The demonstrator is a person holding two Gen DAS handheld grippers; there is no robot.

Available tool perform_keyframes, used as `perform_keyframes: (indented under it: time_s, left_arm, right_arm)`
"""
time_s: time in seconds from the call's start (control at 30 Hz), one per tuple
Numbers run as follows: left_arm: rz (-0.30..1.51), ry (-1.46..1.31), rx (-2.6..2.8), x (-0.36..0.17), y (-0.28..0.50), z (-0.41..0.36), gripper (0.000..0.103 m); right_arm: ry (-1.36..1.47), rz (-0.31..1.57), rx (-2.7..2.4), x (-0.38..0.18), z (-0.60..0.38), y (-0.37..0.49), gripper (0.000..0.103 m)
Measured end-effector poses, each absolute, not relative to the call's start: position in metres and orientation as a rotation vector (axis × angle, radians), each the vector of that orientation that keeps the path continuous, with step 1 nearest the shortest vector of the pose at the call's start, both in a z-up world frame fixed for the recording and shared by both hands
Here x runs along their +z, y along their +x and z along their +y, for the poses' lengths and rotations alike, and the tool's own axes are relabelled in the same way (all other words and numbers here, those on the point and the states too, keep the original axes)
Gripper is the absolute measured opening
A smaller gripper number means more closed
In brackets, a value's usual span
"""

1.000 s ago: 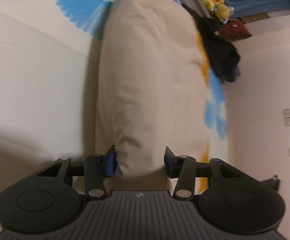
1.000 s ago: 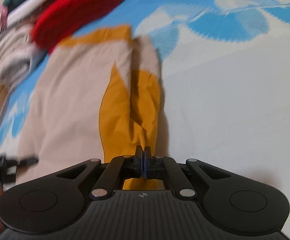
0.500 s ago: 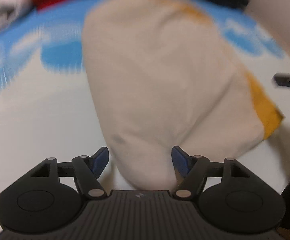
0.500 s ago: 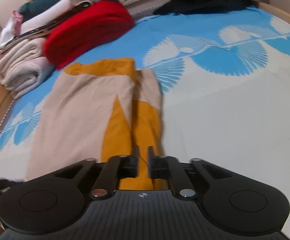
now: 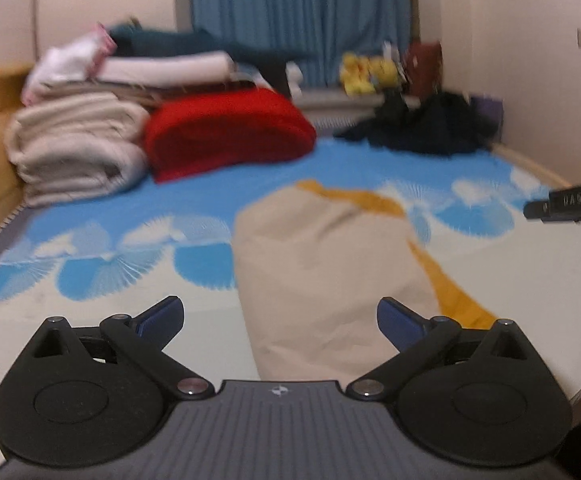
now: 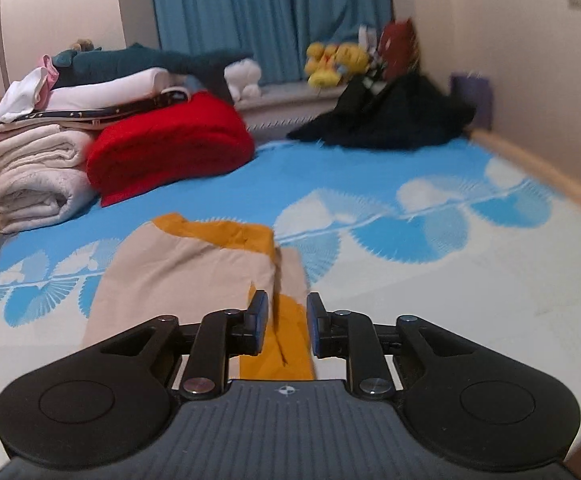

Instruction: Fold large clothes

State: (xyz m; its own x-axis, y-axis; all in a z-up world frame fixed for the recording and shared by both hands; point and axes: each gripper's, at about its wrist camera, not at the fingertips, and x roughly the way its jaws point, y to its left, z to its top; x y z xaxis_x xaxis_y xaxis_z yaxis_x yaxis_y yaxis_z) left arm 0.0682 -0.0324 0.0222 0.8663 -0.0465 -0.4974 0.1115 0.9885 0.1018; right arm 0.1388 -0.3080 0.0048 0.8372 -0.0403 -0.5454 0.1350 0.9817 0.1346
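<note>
A beige and mustard-yellow garment point(image 5: 330, 264) lies folded into a long strip on the blue-and-white bedspread point(image 5: 130, 264). My left gripper point(image 5: 280, 318) hovers above its near end, jaws still opening wide and touching nothing. In the right wrist view the same garment point(image 6: 194, 268) lies ahead. My right gripper point(image 6: 282, 320) is raised over the yellow near edge, jaws opening, the cloth below them and not pinched. The right gripper's tip point(image 5: 566, 202) shows at the left view's right edge.
A red folded blanket point(image 6: 170, 148) and a stack of white and beige linens point(image 6: 34, 172) sit at the far left of the bed. A dark clothes heap point(image 6: 386, 120) lies at the far right. Plush toys point(image 6: 334, 62), a blue curtain and walls lie beyond.
Both grippers let go of the garment and rose away from it. The left jaws spread wide and its view rolled level. The right jaws went from shut on the yellow cloth to parted.
</note>
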Motion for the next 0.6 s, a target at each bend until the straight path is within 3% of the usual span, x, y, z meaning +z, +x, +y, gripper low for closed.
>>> perform_keyframes:
  time_s: [0.17, 0.27, 0.6]
  left_arm:
    - [0.424, 0.108, -0.037, 0.035, 0.007, -0.032, 0.103]
    - [0.464, 0.101, -0.036, 0.018, -0.009, -0.032, 0.103]
    - [0.553, 0.068, -0.051, -0.008, 0.015, -0.041, 0.103]
  right_arm:
    - [0.112, 0.503, -0.105, 0.008, -0.298, 0.092, 0.031]
    - [0.081, 0.507, -0.118, -0.003, -0.295, 0.072, 0.032]
    - [0.051, 0.568, -0.098, -0.027, -0.297, 0.05, 0.032]
